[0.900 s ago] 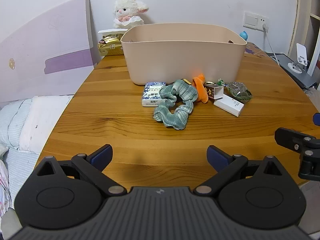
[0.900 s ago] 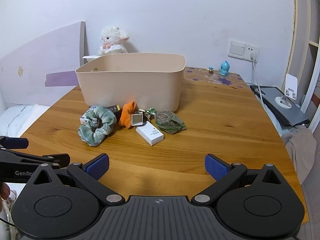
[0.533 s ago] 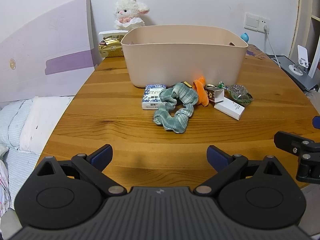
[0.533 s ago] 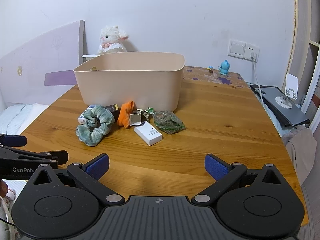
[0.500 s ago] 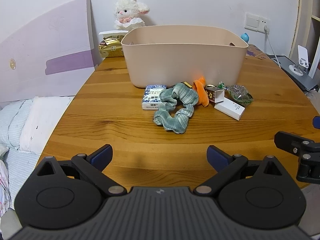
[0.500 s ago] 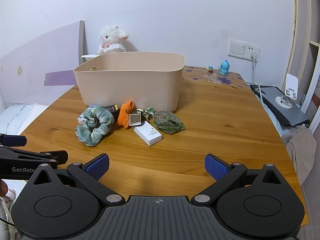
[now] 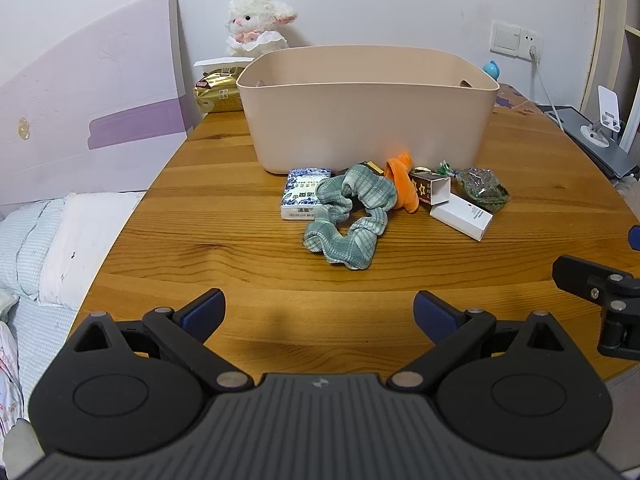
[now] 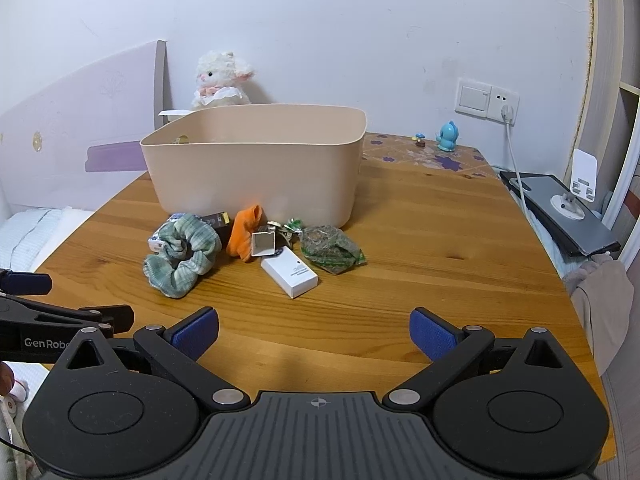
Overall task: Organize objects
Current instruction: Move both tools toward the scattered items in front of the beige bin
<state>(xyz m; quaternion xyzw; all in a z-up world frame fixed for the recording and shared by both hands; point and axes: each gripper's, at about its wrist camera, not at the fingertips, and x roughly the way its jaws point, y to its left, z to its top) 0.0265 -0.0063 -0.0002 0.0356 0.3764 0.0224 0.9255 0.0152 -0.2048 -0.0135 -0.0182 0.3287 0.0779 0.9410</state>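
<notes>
A beige plastic bin (image 7: 368, 120) (image 8: 256, 168) stands mid-table. In front of it lies a small pile: a green plaid scrunchie (image 7: 348, 216) (image 8: 182, 258), a blue-and-white tissue pack (image 7: 304, 198), an orange cloth (image 7: 402, 186) (image 8: 244, 232), a small dark open box (image 7: 432, 192) (image 8: 264, 243), a white box (image 7: 460, 216) (image 8: 289, 271) and a green crinkly packet (image 7: 482, 188) (image 8: 330, 250). My left gripper (image 7: 318, 312) hangs open over the near table edge, well short of the pile. My right gripper (image 8: 314, 334) is open too, empty, to the pile's right.
A plush lamb (image 7: 258, 24) and a gold snack bag (image 7: 218, 92) sit behind the bin. A small blue figurine (image 8: 447, 136) stands at the back right near wall sockets. A grey phone stand (image 8: 564, 204) lies off the table's right edge; a bed (image 7: 44, 240) lies left.
Both grippers have drawn back slightly and risen a little, so the pile looks marginally farther. Both stay open; nothing on the table has moved.
</notes>
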